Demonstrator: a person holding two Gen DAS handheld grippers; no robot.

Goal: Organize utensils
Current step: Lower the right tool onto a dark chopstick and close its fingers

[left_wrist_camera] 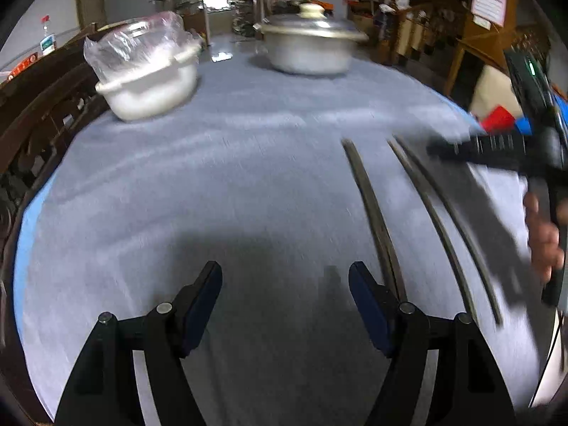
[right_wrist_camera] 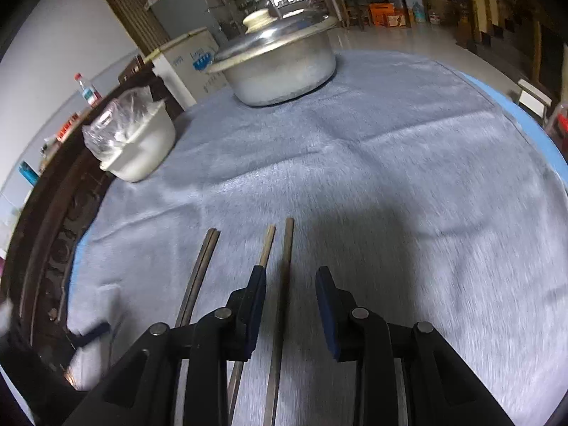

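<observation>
Several dark chopsticks lie on the grey tablecloth (left_wrist_camera: 248, 177). In the left wrist view a close pair (left_wrist_camera: 372, 213) runs past the right finger, and two single sticks (left_wrist_camera: 436, 220) lie further right. My left gripper (left_wrist_camera: 285, 284) hovers open over bare cloth, with nothing between its fingers. A hand (left_wrist_camera: 543, 241) holds the other gripper at the right edge, blurred. In the right wrist view my right gripper (right_wrist_camera: 291, 284) is open above the cloth. One single chopstick (right_wrist_camera: 287, 266) lies between its fingers without touching the pads. Another (right_wrist_camera: 267, 245) passes under the left finger, and the pair (right_wrist_camera: 202, 269) lies further left.
A lidded metal pot (left_wrist_camera: 309, 53) (right_wrist_camera: 280, 67) stands at the far side of the table. A white bowl topped with a plastic bag (left_wrist_camera: 149, 81) (right_wrist_camera: 138, 149) sits at the far left. A dark carved wooden rail (right_wrist_camera: 53, 248) borders the left edge.
</observation>
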